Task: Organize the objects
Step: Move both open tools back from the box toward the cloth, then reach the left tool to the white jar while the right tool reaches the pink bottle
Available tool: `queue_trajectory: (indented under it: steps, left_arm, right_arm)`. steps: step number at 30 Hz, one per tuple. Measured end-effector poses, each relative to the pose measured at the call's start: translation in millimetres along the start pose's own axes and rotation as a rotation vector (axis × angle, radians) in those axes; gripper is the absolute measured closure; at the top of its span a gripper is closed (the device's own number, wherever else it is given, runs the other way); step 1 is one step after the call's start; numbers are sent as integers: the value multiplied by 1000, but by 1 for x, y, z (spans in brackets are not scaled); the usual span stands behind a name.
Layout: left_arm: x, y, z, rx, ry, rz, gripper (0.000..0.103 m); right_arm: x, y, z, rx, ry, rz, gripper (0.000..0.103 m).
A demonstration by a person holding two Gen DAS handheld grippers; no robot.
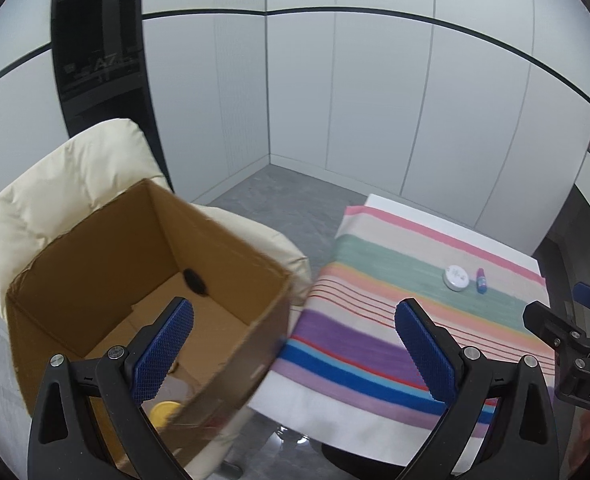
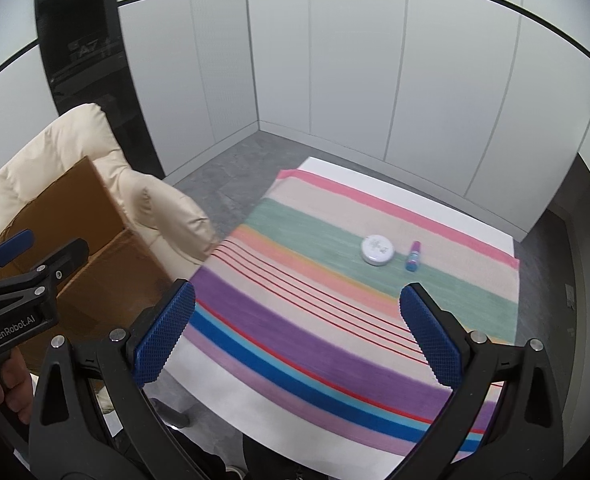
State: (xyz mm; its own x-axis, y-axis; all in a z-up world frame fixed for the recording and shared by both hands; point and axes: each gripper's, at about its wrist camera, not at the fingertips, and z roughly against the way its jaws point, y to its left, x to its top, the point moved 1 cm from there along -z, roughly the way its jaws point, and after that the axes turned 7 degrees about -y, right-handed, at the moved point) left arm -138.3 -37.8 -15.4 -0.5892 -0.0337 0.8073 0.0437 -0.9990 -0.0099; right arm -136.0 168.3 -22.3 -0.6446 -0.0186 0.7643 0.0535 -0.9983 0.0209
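Observation:
A round white tin (image 2: 377,250) and a small blue-and-purple tube (image 2: 413,257) lie side by side on the green stripe of the striped cloth (image 2: 335,312); the left wrist view shows the tin (image 1: 455,277) and tube (image 1: 481,280) too. An open cardboard box (image 1: 107,276) sits on a cream chair, with a yellow lid (image 1: 163,411) and a small black item (image 1: 194,279) inside. My left gripper (image 1: 295,340) hangs open over the box's near edge. My right gripper (image 2: 297,332) stands open above the cloth's near side, well short of the tin. Both hold nothing.
The cream padded chair (image 1: 47,200) holds the box left of the table. The box (image 2: 75,216) and the left gripper's body (image 2: 19,300) show at the right wrist view's left. Grey floor (image 2: 223,172) and white wall panels lie beyond. The table's white edge (image 2: 231,392) is near.

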Motion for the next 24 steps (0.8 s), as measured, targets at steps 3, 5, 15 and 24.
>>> queue_trajectory:
  steps: [3, 5, 15, 24]
  left_arm:
    - [1, -14, -3, -18, 3, -12, 1]
    - [1, -25, -5, -30, 4, -23, 1]
    - [4, -75, -14, -86, 14, -62, 1]
    - [-3, -120, -29, -101, 50, -106, 1]
  right_arm:
    - [-2, -15, 4, -17, 0, -13, 0]
    - [-4, -24, 5, -27, 2, -22, 0]
    - [-18, -77, 17, -89, 13, -70, 0]
    - [-36, -125, 16, -147, 43, -116, 0]
